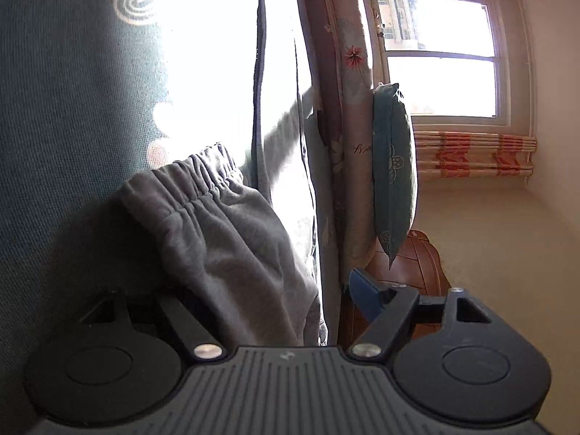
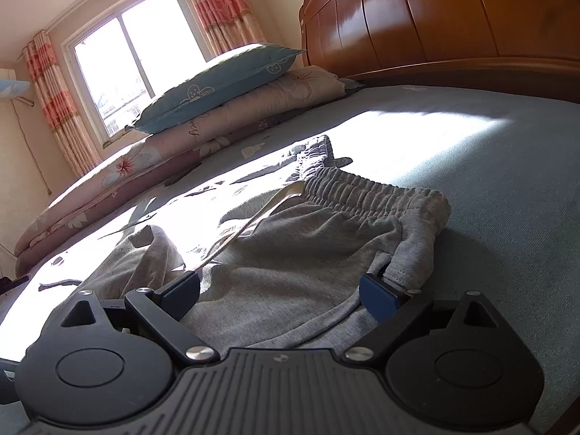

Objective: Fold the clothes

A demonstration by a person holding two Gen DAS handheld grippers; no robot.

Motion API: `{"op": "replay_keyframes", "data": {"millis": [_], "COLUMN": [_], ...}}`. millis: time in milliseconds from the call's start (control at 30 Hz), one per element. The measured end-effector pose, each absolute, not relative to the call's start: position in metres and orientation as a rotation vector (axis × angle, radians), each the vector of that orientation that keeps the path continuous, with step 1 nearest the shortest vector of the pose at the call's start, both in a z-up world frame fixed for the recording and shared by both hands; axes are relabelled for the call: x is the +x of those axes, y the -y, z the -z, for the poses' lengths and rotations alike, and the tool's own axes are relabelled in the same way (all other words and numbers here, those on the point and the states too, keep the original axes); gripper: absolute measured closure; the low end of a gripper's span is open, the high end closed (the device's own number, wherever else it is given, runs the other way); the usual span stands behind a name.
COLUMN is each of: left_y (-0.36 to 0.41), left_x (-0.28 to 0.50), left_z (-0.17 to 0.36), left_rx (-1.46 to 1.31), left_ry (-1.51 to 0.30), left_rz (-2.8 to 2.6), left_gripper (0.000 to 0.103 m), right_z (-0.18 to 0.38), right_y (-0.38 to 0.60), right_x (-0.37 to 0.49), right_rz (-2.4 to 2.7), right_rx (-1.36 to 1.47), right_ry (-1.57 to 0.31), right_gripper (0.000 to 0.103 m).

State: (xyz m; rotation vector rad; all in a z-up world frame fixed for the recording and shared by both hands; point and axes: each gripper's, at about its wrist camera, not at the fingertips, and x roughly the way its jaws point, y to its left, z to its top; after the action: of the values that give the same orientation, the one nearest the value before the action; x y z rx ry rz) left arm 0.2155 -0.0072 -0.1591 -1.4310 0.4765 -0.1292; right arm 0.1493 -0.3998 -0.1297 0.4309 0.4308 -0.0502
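grey sweatpants (image 2: 319, 253) lie on the blue bedsheet (image 2: 489, 166) — right gripper (image 2: 281, 295) released, its fingers straddling the cloth; left gripper (image 1: 253, 301) released beside them; beyond the sweatpants a blue pillow (image 2: 217, 83), then the window (image 2: 137, 50).

Grey sweatpants (image 2: 319, 239), teal bedsheet (image 2: 489, 166), flower-print teal pillow (image 2: 214, 87), pink-striped curtains (image 2: 221, 3)

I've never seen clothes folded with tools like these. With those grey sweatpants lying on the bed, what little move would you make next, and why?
Probably close the right gripper on the grey sweatpants. Its jaws stand open with the cloth lying between them, not yet pinched, and the elastic waistband sits bunched just ahead on the bed sheet. The left gripper is open too, so nothing seems held yet.
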Motion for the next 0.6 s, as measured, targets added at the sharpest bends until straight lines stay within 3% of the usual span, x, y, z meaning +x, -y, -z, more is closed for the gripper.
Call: {"op": "replay_keyframes", "data": {"millis": [67,233,267,333,433,600], "left_y": [0.006,0.006,0.006,0.007,0.001,-0.008], "left_x": [0.215,0.229,0.232,0.238,0.242,0.231], "left_z": [0.154,0.167,0.169,0.165,0.158,0.129], "left_rx": [-1.363,-1.336,-1.33,-1.233,-1.163,-0.974], "left_ry": [-0.424,-0.526,-0.536,-0.581,-0.605,-0.575], "left_rz": [0.148,0.103,0.107,0.112,0.094,0.094], "left_gripper": [0.025,0.031,0.034,0.072,0.089,0.093], "right_z": [0.129,0.13,0.13,0.13,0.132,0.132], "right_y": [0.397,0.396,0.396,0.395,0.393,0.391], "right_x": [0.149,0.152,0.152,0.152,0.154,0.156], "right_rz": [0.043,0.033,0.03,0.025,0.014,-0.005], "right_rx": [0.423,0.419,0.419,0.415,0.406,0.4], "right_ry": [-0.431,-0.445,-0.443,-0.449,-0.462,-0.466], "right_gripper": [0.006,0.006,0.006,0.005,0.005,0.005]}}
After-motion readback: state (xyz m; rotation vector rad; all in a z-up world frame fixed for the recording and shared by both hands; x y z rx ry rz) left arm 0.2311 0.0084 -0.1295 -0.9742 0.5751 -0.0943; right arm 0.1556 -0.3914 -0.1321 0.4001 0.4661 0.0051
